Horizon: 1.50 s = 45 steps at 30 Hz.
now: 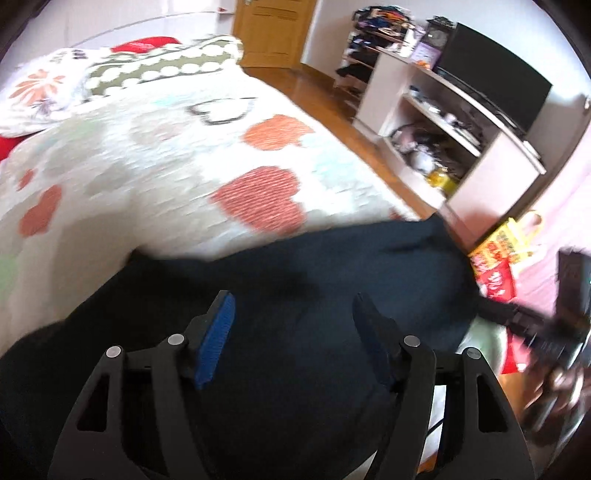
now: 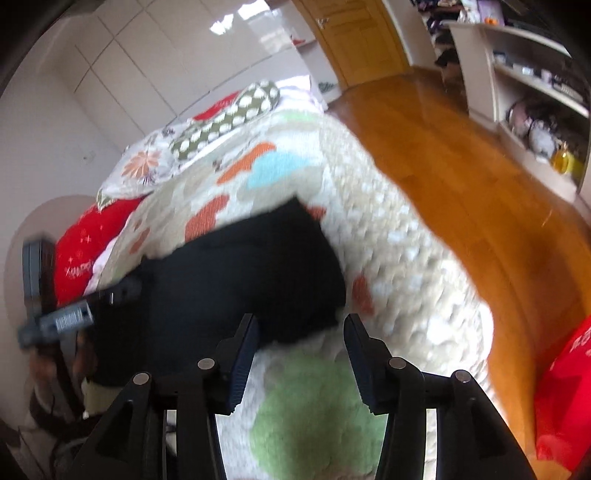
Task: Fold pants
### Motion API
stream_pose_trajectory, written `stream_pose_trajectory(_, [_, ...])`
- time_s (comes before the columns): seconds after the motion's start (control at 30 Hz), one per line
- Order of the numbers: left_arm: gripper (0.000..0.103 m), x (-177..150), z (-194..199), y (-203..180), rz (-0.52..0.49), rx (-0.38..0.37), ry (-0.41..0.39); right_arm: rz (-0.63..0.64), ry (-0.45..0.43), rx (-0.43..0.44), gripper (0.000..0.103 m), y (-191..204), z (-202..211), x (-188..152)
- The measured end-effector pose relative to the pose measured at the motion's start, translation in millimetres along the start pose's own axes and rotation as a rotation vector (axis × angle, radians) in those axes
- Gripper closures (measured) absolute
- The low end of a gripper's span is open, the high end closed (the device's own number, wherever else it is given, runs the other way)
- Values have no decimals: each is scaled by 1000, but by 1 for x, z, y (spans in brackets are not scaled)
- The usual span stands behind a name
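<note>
The black pants (image 1: 280,280) lie folded in a compact bundle on the heart-patterned blanket (image 1: 147,166) of the bed. My left gripper (image 1: 293,306) is open and empty, just above the pants. The pants also show in the right wrist view (image 2: 236,273), left of centre. My right gripper (image 2: 301,328) is open and empty above the blanket (image 2: 388,258), at the pants' near right corner. The left gripper's body (image 2: 59,317) shows at the left edge of the right wrist view, and the right gripper (image 1: 546,332) at the right edge of the left wrist view.
Pillows (image 1: 155,66) lie at the head of the bed. A white shelf unit (image 1: 454,122) with a TV (image 1: 495,77) stands across the wooden floor (image 2: 461,177). A yellow and red bag (image 1: 506,251) sits by the bed. A wooden door (image 1: 273,29) is at the back.
</note>
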<state>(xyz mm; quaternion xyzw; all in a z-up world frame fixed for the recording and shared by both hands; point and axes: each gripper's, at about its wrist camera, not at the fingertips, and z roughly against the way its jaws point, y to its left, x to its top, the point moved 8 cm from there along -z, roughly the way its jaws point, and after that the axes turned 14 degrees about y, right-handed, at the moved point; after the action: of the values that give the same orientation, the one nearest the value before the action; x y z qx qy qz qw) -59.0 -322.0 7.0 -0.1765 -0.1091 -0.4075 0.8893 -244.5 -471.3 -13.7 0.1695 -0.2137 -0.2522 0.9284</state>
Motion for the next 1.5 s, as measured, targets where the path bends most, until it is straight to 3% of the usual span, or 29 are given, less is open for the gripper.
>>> stream_pose_trajectory(0.1, [36, 21, -14, -27, -50, -72, 39, -16, -24, 30, 49, 0, -3, -2])
stream_pose_trajectory(0.23, [36, 46, -37, -59, -114, -100, 90, -30, -34, 74, 42, 1, -7, 1])
stream_pose_trajectory(0.53, [36, 66, -97, -103, -318, 33, 159, -69, -111, 142, 38, -2, -18, 8])
stream_pose_trajectory(0.6, [36, 70, -100, -104, -316, 8, 134, -53, -134, 128, 38, 0, -23, 14])
stream_pose_trajectory(0.63, [36, 71, -102, -102, -297, -13, 134, -46, -144, 120, 42, 0, -24, 17])
stream_pose_trajectory(0.7, [36, 72, -101, -97, -262, -49, 125, -39, -159, 80, 66, -1, -28, 22])
stream_pose_trajectory(0.77, [37, 72, -97, -96, -249, -63, 115, -45, -157, 134, 79, 2, -25, 26])
stream_pose_trajectory(0.87, [37, 71, -74, -79, -186, -103, 92, 33, -180, 147, 81, 28, -9, 36])
stream_pose_trajectory(1.0, [37, 66, -17, -24, -33, -170, 8, 177, -218, 204, 82, 83, 12, 49])
stream_pose_trajectory(1.1, [37, 46, 18, 22, 31, -138, -42, 310, -195, 274, 82, 135, 9, 55])
stream_pose_trajectory(1.17, [37, 27, 36, 49, 60, -98, -62, 418, -107, 349, 81, 173, -9, 52])
stream_pose_trajectory(1.23, [37, 4, 48, 80, 110, -70, -70, 475, 45, 411, 80, 206, -45, 44])
stream_pose_trajectory(1.3, [37, -18, 53, 104, 163, -46, -68, 482, 160, 443, 57, 223, -74, 37])
stream_pose_trajectory(1.37, [37, -40, 54, 119, 210, -39, -56, 429, 263, 520, 55, 227, -92, 28])
stream_pose_trajectory(1.43, [37, -59, 55, 128, 243, -49, -49, 395, 257, 580, 54, 221, -84, 25])
stream_pose_trajectory(1.5, [37, -72, 54, 128, 256, -62, -47, 390, 196, 576, 53, 206, -68, 26])
